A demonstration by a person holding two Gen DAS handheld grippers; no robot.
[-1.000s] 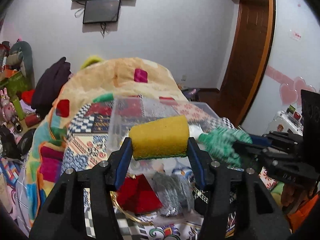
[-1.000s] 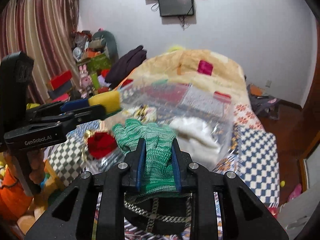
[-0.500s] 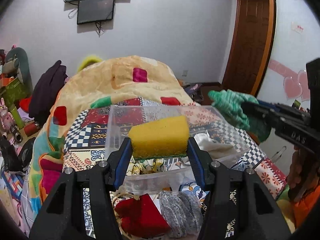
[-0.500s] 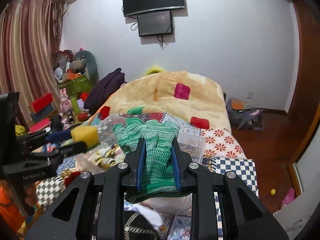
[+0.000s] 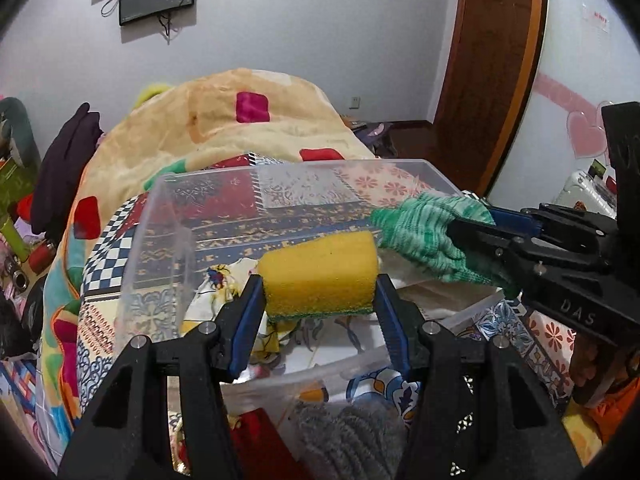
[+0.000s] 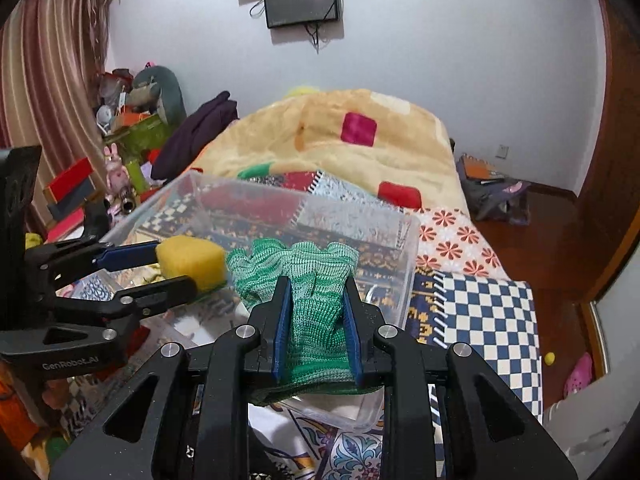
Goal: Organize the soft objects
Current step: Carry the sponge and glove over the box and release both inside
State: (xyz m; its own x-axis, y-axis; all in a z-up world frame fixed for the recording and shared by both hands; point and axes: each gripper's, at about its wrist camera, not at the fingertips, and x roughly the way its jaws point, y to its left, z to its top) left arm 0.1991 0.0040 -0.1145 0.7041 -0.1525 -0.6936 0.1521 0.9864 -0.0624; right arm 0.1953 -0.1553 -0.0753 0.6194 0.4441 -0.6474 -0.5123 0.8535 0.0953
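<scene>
- left wrist view: the left gripper (image 5: 318,294) is clamped on a yellow sponge (image 5: 318,278) with a green underside, held over the near part of a clear plastic bin (image 5: 160,240).
- right wrist view: the right gripper (image 6: 316,330) is clenched on a green knit glove (image 6: 308,280), its fingers spread over the bin's near right side.
- sponge and glove sit just beside each other, sponge to the left.
- the bin rests on a patterned quilt (image 6: 480,304); a beige blanket (image 6: 340,140) lies far behind it.

Yellow sponge (image 5: 318,268) with a green underside, there between blue pads (image 5: 245,322). Glove (image 6: 310,308): mottled green knit. Bin (image 5: 160,216) clear. Bedspread (image 6: 492,312) checked navy-white, red flowers; blanket (image 6: 320,144) cream with pink and red squares.
</scene>
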